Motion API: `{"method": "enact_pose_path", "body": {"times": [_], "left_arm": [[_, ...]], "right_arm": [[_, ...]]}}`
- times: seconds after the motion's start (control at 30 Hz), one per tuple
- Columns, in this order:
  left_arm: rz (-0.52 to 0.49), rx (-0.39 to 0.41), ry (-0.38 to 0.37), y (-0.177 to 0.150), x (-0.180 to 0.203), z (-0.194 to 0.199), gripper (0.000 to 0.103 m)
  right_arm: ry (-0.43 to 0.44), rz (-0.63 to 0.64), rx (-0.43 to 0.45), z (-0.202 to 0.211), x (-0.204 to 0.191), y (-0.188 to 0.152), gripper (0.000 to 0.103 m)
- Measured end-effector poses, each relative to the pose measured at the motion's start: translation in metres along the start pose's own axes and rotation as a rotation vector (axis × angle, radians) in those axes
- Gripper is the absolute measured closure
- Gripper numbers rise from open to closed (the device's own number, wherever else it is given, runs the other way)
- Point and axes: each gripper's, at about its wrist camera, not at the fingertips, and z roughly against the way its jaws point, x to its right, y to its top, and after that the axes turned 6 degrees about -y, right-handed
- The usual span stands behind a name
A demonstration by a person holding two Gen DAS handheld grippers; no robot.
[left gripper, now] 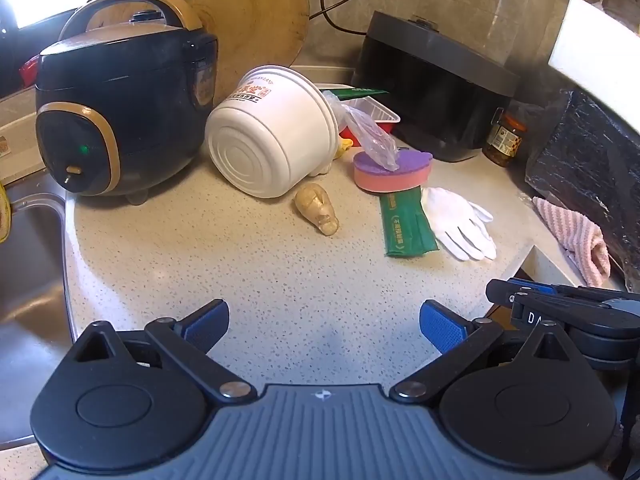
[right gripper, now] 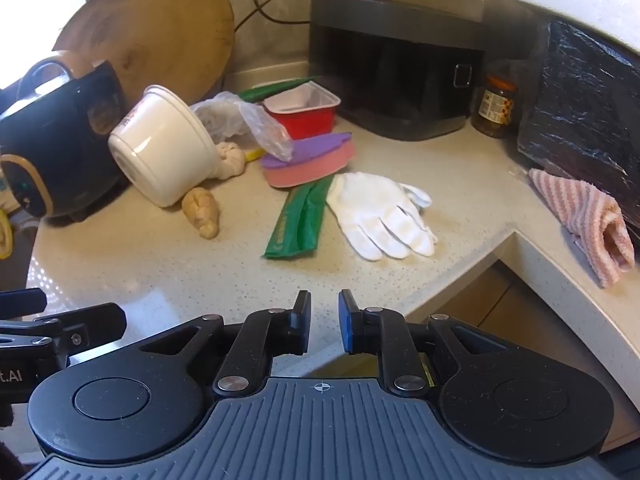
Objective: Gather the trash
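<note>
left gripper [left gripper: 324, 326]: nearest item in its own view, fingers spread wide, nothing between them, hovering over bare speckled countertop [left gripper: 240, 272]
right gripper [right gripper: 324, 320]: fingers drawn close with a narrow gap, holding nothing, at the counter's front edge
green wrapper [right gripper: 298, 222]: flat on the counter, one end tucked under the sponge, touching the white glove along its side
white glove [right gripper: 380, 216]: flat, fingers pointing toward the counter edge
ginger piece [left gripper: 318, 210]: loose, just in front of the tipped bowl
white disposable bowl [left gripper: 272, 138]: on its side, base toward the camera, beside the rice cooker [left gripper: 120, 112]
pink and purple sponge [left gripper: 394, 172]: crumpled clear plastic bag [right gripper: 240, 120] draped onto its top
red tray [right gripper: 304, 110]: behind the sponge, open side up
pink striped cloth [right gripper: 588, 220]: at the right, well apart from the rest
glass jar [right gripper: 494, 106]: back corner, beside a dark appliance [right gripper: 400, 68]
round wooden board [right gripper: 160, 32]: leaning on the wall
</note>
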Motion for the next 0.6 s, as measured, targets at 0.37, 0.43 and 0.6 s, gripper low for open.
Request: {"method": "enact_pose_path", "body": {"times": [0.37,0.43,0.6], "left_arm": [[0.002,-0.003,-0.003,-0.0009,-0.0019,-0.001,0.001],[0.002,-0.003,-0.003,-0.0009,-0.002,-0.001,0.001],[0.003,-0.003,-0.005,-0.0012,-0.0027,-0.0012,0.001]], "right_arm": [[-0.001,0.001,0.002,0.0005,0.0019,-0.0009,0.084],[-0.001,0.001,0.003,0.0006,0.0021,-0.001,0.084],[-0.001,0.003,0.003,0.0009,0.003,-0.0012,0.084]]}}
